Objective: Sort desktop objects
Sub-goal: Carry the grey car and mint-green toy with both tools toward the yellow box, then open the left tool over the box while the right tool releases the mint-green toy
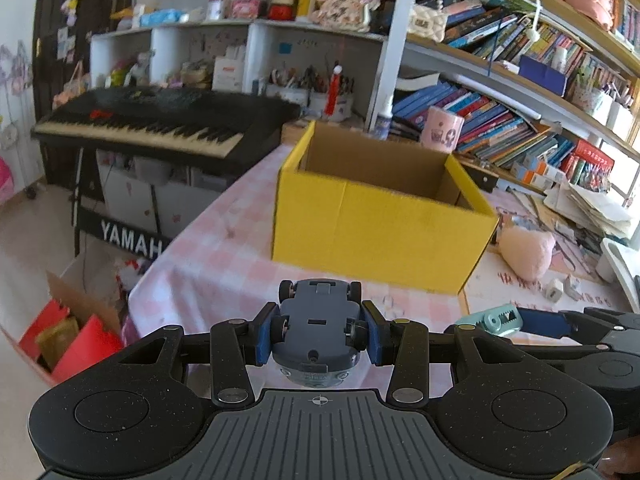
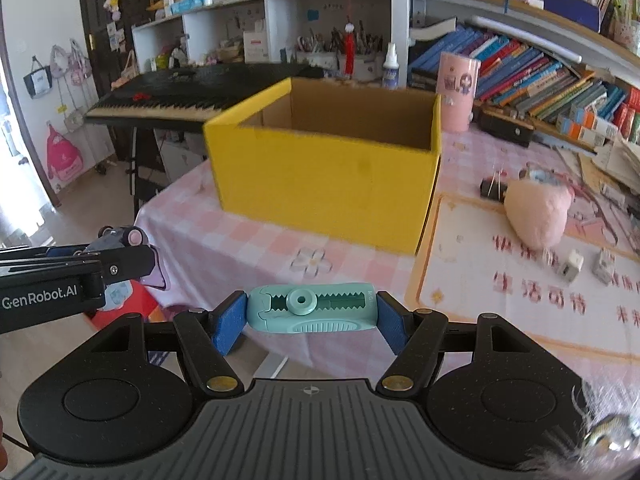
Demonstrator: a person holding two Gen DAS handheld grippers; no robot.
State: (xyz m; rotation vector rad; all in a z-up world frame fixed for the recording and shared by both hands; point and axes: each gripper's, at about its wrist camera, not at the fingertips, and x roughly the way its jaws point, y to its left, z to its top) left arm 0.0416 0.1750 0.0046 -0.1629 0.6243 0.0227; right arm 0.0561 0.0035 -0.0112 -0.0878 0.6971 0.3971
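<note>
My left gripper (image 1: 318, 332) is shut on a grey-blue toy car (image 1: 318, 320), held underside up above the near edge of the pink checked table. My right gripper (image 2: 310, 314) is shut on a teal correction-tape dispenser (image 2: 312, 312), held crosswise between the blue pads. The dispenser also shows at the right of the left wrist view (image 1: 490, 320). An open, empty yellow cardboard box (image 1: 380, 224) (image 2: 328, 184) stands on the table just beyond both grippers. The left gripper shows at the left edge of the right wrist view (image 2: 120, 244).
A pink plush toy (image 2: 538, 212) lies right of the box, with small white blocks (image 2: 570, 266) and a black binder clip (image 2: 493, 189) near it. A pink cylinder (image 2: 458, 92) stands behind the box. A Yamaha keyboard (image 1: 160, 124) stands left of the table, an open box (image 1: 76, 328) on the floor.
</note>
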